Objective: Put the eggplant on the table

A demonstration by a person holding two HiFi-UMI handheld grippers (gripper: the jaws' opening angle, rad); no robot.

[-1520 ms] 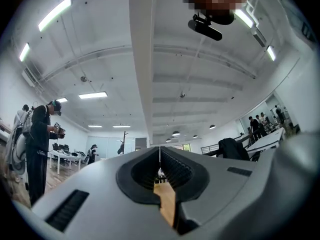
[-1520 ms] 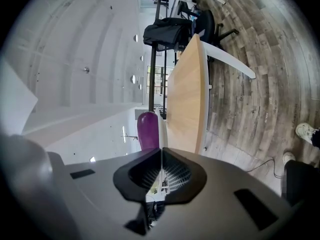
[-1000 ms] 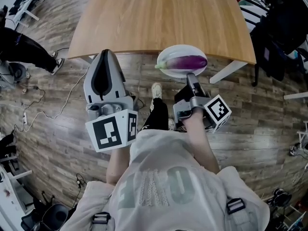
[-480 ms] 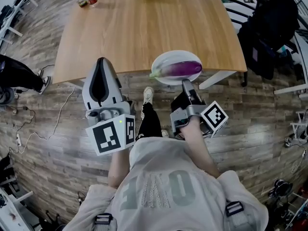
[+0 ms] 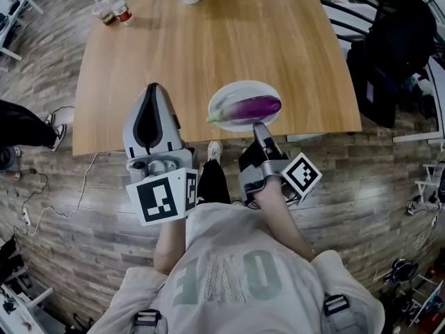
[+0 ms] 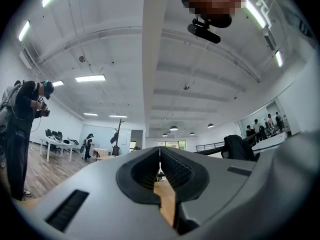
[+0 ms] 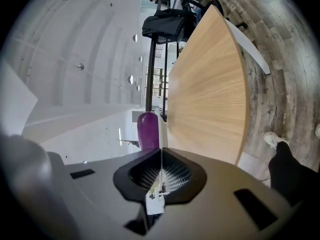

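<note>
Head view: you are carrying the white plate [image 5: 222, 97] forward with the eggplant [image 5: 252, 107] lying across it, stem end toward the left. A second ago the plate was hanging over the wooden floor [image 5: 69, 186], just short of the table's near edge. Now it is sitting over the table [image 5: 208, 40] itself, just inside the near edge and a little right of that edge's middle. By this reading the task is nearing its end. The load is arriving over the tabletop, yet the eggplant is still riding on the plate, and no view is showing whether the plate is touching the wood.

Right gripper [image 5: 259, 127]: its jaws are standing almost fully together and pinching the plate's near rim. In the right gripper view the thin white rim [image 7: 161, 129] is running between the closed pads, and the purple eggplant [image 7: 147, 130] is showing just beyond them.

Left gripper [image 5: 154, 89]: you are holding it over the near edge, to the left of the plate and apart from it. In the left gripper view its jaws are meeting at the tips and gripping nothing.
</note>
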